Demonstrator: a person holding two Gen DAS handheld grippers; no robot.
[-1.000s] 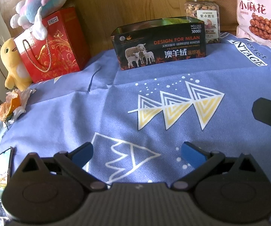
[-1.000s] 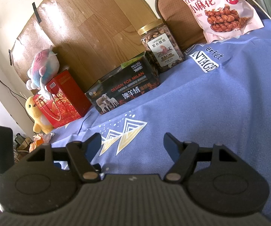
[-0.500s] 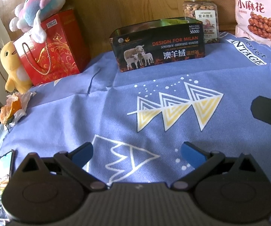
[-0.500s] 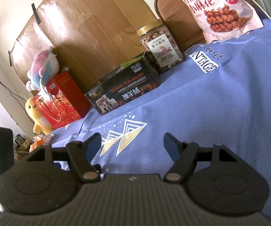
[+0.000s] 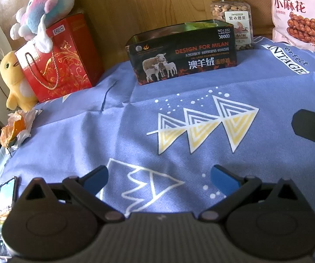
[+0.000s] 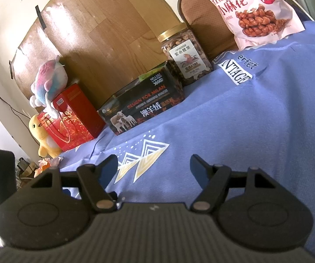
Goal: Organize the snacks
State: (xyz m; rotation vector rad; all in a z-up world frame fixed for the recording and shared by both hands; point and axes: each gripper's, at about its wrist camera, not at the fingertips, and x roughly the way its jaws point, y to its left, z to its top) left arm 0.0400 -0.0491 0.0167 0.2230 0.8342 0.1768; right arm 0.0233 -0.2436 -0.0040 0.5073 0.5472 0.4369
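Both my tongs, left [image 5: 159, 178] and right [image 6: 154, 165], stand spread and empty over the blue printed cloth [image 5: 69, 144]; ahead of them I see the open black rectangular tin [image 5: 184, 53], beside it the clear plastic nut jar [image 6: 187, 55].

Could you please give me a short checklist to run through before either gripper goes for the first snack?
1. Left gripper empty, jaws apart: ok.
2. Right gripper empty, jaws apart: ok.
3. Black box open at the top to take snacks: ok; something green already lies inside.
4. Nut jar upright with its gold lid on: ok.
5. Pink snack bag free to lift: cannot tell; it leans at the back and its edges run out of view.
6. Blue cloth bare between the grippers and the box: ok.
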